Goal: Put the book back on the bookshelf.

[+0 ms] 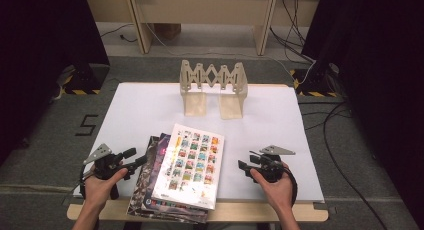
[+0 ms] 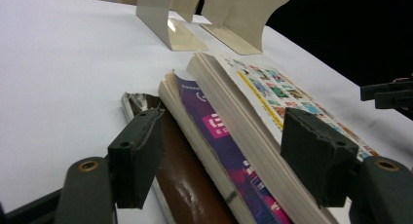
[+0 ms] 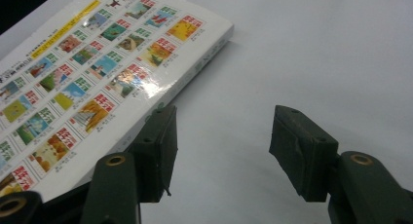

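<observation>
High view looks down from the near edge over the whole table [image 1: 135,110]. Both gripper views sit low and close, sharing the top book [image 1: 190,162] [image 2: 253,104] [image 3: 92,78].

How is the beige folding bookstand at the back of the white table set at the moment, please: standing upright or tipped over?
Upright. The beige folding bookstand stands on its two flat base plates on the white table, its scissor-lattice back rising vertically, with no books in it.
</observation>
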A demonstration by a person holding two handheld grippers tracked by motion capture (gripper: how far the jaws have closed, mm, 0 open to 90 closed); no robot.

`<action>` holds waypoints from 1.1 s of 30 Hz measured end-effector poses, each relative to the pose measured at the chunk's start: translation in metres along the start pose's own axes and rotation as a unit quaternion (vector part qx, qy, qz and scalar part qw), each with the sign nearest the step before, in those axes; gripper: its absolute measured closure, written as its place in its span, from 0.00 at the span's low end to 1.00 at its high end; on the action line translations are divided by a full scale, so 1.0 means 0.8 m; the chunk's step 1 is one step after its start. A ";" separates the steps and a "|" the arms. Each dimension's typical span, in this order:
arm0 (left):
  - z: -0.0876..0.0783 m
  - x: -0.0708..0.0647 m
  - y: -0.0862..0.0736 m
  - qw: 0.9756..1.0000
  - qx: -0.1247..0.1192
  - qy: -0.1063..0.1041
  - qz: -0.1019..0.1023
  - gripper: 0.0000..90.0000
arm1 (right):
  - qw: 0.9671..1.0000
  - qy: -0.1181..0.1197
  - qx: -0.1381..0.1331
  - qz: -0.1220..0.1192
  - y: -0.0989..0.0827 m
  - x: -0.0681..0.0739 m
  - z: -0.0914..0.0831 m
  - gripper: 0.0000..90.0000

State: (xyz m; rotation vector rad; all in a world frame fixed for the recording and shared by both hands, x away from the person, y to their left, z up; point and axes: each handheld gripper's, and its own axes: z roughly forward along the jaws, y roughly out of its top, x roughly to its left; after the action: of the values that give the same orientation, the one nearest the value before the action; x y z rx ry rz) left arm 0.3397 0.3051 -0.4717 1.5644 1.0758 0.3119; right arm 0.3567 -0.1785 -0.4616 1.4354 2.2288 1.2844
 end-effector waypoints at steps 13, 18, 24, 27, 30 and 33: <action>0.028 -0.020 0.017 1.000 0.023 -0.021 0.005 0.42 | 1.000 0.011 0.016 0.010 0.017 0.009 0.011 0.55; 0.042 -0.028 0.024 0.999 0.041 -0.025 0.006 0.43 | 1.000 0.016 0.015 0.016 0.022 0.012 0.017 0.55; 0.063 -0.035 0.028 0.997 0.070 -0.029 0.002 0.43 | 0.999 0.018 0.038 0.004 0.030 0.023 0.033 0.51; 0.070 -0.038 0.028 0.997 0.076 -0.034 -0.003 0.42 | 0.999 0.023 0.049 -0.001 0.033 0.030 0.038 0.51; 0.080 -0.042 0.027 0.995 0.093 -0.035 -0.009 0.43 | 0.998 0.031 0.063 0.007 0.034 0.040 0.044 0.51; 0.085 -0.044 0.024 0.994 0.109 -0.027 -0.013 0.45 | 0.997 0.032 0.070 0.008 0.034 0.045 0.051 0.52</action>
State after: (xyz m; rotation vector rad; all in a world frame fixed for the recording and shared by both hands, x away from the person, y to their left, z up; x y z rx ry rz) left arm 0.3772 0.2358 -0.4637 1.7407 1.1160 0.1355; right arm 0.3785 -0.1223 -0.4561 1.4816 2.3977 1.2172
